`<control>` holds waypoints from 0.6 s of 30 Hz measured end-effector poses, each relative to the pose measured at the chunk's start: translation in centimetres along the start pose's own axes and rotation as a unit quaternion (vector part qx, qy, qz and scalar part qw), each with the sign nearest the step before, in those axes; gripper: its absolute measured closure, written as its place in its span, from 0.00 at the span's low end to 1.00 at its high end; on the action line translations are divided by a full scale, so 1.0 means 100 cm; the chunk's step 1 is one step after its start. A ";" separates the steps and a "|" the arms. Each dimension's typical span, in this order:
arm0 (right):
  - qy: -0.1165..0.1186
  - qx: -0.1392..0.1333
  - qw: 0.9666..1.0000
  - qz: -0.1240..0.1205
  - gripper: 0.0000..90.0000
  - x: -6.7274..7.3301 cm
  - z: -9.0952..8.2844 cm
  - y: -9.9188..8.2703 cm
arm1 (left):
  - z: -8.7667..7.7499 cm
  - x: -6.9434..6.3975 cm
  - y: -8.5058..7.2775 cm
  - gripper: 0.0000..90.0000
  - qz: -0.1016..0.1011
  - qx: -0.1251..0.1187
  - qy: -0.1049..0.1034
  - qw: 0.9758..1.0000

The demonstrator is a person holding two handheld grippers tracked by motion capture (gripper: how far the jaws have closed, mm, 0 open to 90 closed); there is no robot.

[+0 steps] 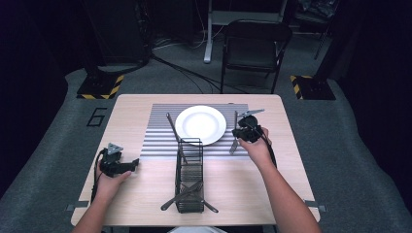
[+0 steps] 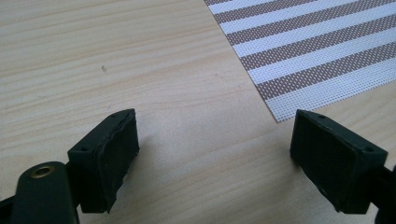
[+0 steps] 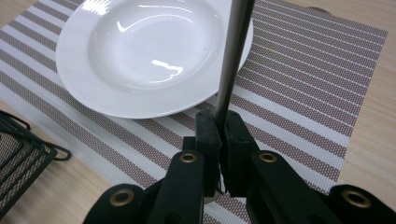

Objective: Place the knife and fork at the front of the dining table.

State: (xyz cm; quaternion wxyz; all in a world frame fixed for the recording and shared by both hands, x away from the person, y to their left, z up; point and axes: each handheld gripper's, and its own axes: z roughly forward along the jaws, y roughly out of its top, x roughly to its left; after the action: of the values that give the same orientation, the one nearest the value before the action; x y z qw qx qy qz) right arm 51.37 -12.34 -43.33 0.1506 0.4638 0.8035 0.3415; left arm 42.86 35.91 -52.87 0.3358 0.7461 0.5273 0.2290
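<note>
My right gripper (image 3: 220, 122) is shut on the thin grey metal shaft of a utensil (image 3: 236, 46); which end it holds I cannot tell. It hovers over the striped placemat (image 3: 299, 70), just right of the white plate (image 3: 140, 51). In the high view the utensil (image 1: 233, 147) runs lengthwise beside the plate (image 1: 200, 124), with the right gripper (image 1: 239, 133) around its middle. My left gripper (image 2: 215, 140) stands wide open, with nothing between its pads, low over bare wood near the placemat's corner (image 2: 317, 46). It rests at the table's left front (image 1: 131, 165).
A black wire cutlery caddy (image 1: 189, 174) stands at the front middle of the table, with utensils lying across it. Another utensil (image 1: 172, 127) lies on the placemat left of the plate. A folding chair (image 1: 255, 46) stands beyond the table's far edge.
</note>
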 end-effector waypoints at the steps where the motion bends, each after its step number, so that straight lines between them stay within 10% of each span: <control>1: 0.000 0.000 1.000 0.002 0.97 -0.002 0.002 0.001 | 0.000 0.000 0.000 0.17 -0.001 -0.003 0.000 1.000; 18: -0.017 0.011 0.990 0.136 0.97 -0.028 0.043 0.015 | 0.001 0.000 0.000 0.17 -0.001 -0.005 0.001 1.000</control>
State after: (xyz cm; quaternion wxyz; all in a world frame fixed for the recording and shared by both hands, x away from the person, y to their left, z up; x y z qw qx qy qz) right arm 56.26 -12.47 -45.60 0.1112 0.5766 0.7338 0.3417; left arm 42.93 35.91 -52.93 0.3393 0.7434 0.5274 0.2324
